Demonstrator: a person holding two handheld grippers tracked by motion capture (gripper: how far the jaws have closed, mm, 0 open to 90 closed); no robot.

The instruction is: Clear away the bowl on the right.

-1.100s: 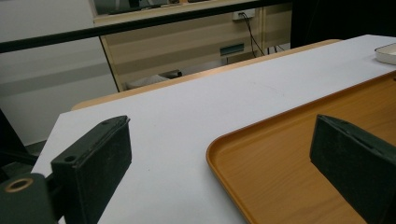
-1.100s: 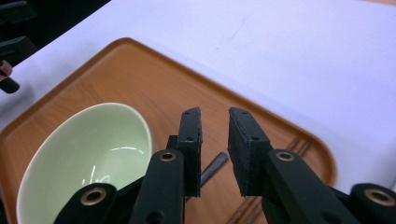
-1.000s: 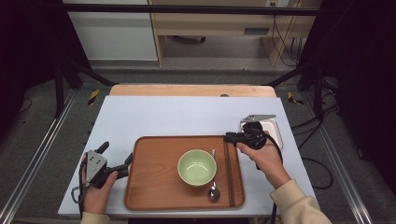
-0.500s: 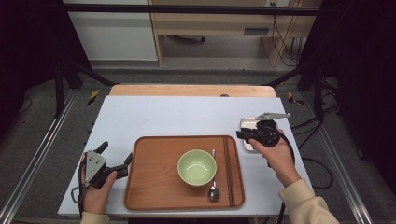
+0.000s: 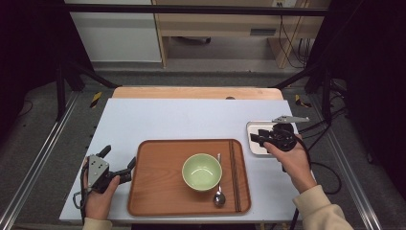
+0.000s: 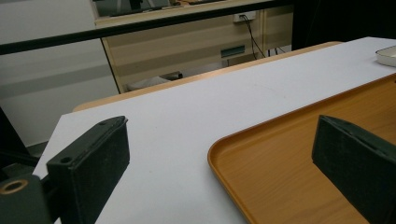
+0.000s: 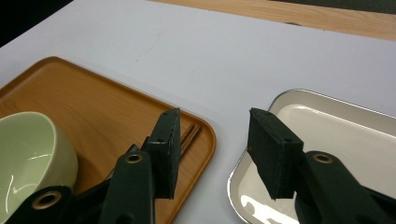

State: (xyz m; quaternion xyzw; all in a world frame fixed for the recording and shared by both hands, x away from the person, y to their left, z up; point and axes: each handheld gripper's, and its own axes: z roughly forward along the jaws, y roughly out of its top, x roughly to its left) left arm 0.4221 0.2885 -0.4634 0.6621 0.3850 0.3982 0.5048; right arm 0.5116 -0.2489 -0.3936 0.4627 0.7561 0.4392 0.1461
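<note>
A brown wooden tray (image 5: 158,191) lies at the table's front. It holds a pale green bowl (image 5: 202,171), a metal spoon (image 5: 219,194) beside the bowl, and dark chopsticks (image 5: 234,175) along its right edge. My right gripper (image 5: 255,139) hovers over a small white metal tray (image 5: 253,149) to the right. Its jaws have just been opening, and the right gripper (image 7: 219,149) has nothing between them, only the gap between the brown tray (image 7: 93,93) and the metal tray (image 7: 336,121). My left gripper (image 5: 118,158) rests open at the brown tray's left edge, its corner (image 6: 289,154) between the jaws.
The light table top (image 5: 191,120) runs back to a wooden strip (image 5: 196,92). Black frame posts and cables stand at both sides. The bowl (image 7: 32,149) and chopstick tips (image 7: 189,135) lie left of my right gripper.
My right gripper has moved right, from the brown tray's right edge to over the small metal tray, and its jaws stand wider. The left hand has stayed still.
</note>
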